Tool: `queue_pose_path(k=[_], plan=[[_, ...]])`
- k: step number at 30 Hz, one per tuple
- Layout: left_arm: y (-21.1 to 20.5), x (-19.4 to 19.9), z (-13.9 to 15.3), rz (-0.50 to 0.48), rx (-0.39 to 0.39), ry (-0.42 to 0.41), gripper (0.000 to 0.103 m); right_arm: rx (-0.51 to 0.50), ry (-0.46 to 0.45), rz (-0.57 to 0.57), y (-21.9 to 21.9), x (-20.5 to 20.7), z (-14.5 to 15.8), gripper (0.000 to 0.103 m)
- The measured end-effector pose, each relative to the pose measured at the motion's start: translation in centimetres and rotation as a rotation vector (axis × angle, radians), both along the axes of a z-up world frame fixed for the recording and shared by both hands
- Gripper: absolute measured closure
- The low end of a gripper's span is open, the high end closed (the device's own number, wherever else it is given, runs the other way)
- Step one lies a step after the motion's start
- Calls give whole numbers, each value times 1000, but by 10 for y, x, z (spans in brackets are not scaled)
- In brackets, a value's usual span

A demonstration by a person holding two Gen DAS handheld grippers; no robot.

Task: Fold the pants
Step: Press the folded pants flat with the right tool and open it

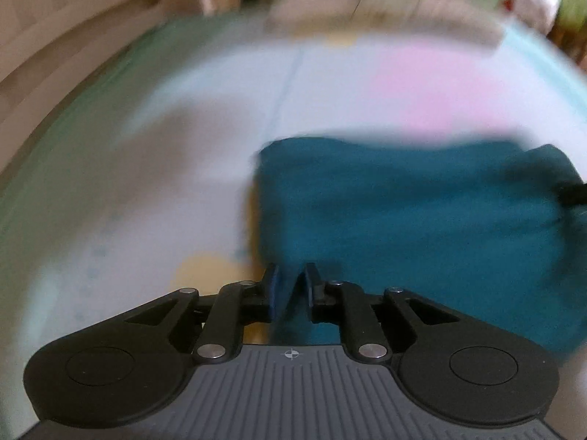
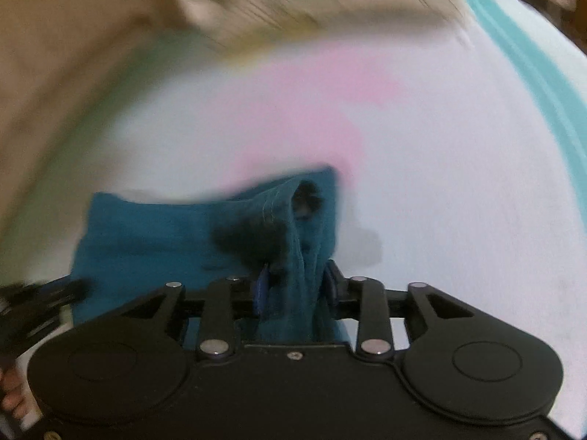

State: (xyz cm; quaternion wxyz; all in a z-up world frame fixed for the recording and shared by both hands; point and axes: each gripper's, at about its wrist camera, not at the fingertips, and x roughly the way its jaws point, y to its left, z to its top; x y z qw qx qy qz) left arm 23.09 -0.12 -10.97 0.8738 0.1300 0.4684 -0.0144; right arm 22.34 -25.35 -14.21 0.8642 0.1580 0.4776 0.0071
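Observation:
The teal pants [image 1: 403,212] lie bunched on a pale bed sheet [image 1: 128,183] with pink and yellow patches. My left gripper [image 1: 291,284] is shut on a fold of the pants at their near left corner. My right gripper [image 2: 297,286] is shut on a thick bunch of the pants [image 2: 154,234], whose fabric runs up between the fingers with a dark opening above. The left gripper also shows at the left edge of the right wrist view [image 2: 40,293]. Both views are motion-blurred.
The sheet [image 2: 458,183] has a teal stripe [image 2: 532,84] along its right edge. Beige furniture [image 1: 55,18] stands beyond the bed at the left. Blurred cloth or bedding [image 1: 348,3] lies at the far edge.

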Motion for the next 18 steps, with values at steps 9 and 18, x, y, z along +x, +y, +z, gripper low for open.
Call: queue_pose_path(k=[9, 18], plan=[[1, -51, 38, 62, -71, -124, 88, -19, -250, 60, 17, -47, 50, 57], [-25, -63, 11, 30, -125, -13, 88, -25, -131, 122, 50, -71, 9, 59]])
